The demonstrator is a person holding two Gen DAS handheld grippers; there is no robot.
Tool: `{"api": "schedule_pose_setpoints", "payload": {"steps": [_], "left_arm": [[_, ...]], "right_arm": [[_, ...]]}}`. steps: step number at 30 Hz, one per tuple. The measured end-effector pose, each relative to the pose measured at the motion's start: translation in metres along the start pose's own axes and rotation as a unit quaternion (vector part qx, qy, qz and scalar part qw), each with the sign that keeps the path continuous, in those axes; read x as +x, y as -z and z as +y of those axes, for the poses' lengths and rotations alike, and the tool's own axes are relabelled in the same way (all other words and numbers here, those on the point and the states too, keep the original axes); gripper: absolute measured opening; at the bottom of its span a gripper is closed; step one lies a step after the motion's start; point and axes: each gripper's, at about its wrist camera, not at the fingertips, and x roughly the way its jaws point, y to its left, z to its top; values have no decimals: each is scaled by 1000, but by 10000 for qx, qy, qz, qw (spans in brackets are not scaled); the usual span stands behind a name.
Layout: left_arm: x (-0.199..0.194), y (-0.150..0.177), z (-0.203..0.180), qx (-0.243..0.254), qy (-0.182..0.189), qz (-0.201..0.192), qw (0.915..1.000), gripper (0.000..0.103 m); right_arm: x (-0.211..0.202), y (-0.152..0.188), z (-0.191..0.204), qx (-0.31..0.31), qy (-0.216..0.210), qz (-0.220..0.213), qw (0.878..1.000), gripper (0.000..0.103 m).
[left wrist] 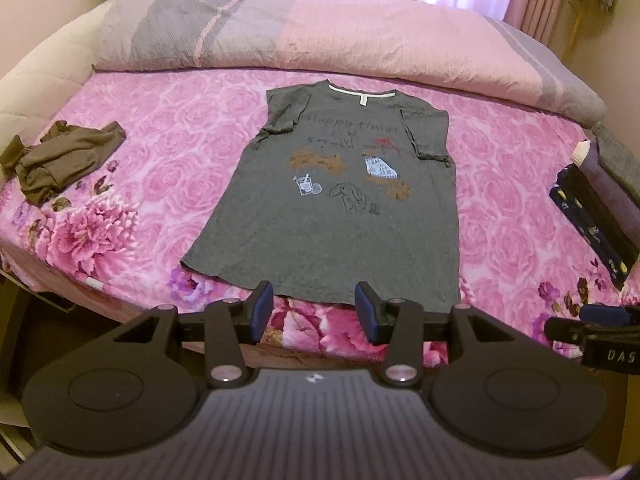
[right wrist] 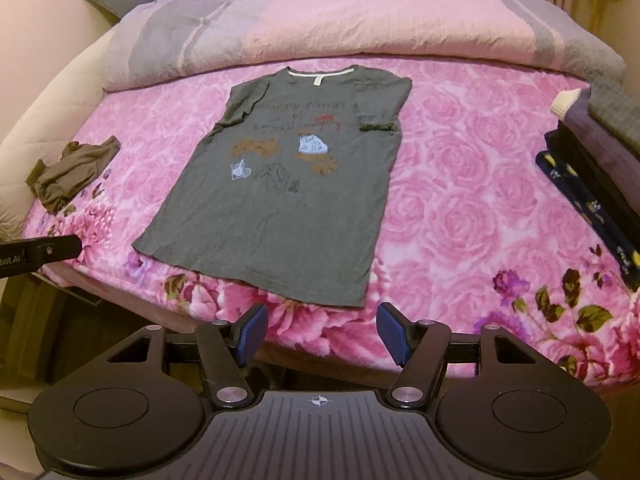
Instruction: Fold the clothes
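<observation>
A grey printed T-shirt [left wrist: 332, 208] lies flat, face up, sleeves folded inward, on the pink bedspread [left wrist: 160, 128].

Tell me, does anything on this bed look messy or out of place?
Mostly tidy. The grey T-shirt lies flat with its sleeves already turned in. The one untidy thing is the brown garment, crumpled in a heap near the bed's left edge, while the clothes on the right sit in a neat stack.

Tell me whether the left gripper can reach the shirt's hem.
Probably yes: the left gripper is open, pointing at the shirt hem, with only bare bedspread between.
</observation>
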Motion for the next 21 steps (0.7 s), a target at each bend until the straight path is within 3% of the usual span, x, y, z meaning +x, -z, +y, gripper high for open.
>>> {"api": "schedule_pose_setpoints", "payload": {"steps": [10, 16, 21], "left_arm": [[48, -10, 82, -414, -371, 376, 9977, 41], [103, -19, 119, -511, -88, 476, 9975, 41], [162, -20, 152, -532, 53, 631, 9966, 41]], "right_arm": [[31, -9, -25, 530, 296, 207, 9979, 64], [80, -12, -29, 630, 393, 447, 9962, 64], [138, -9, -44, 1061, 191, 629, 9922, 63]]}}
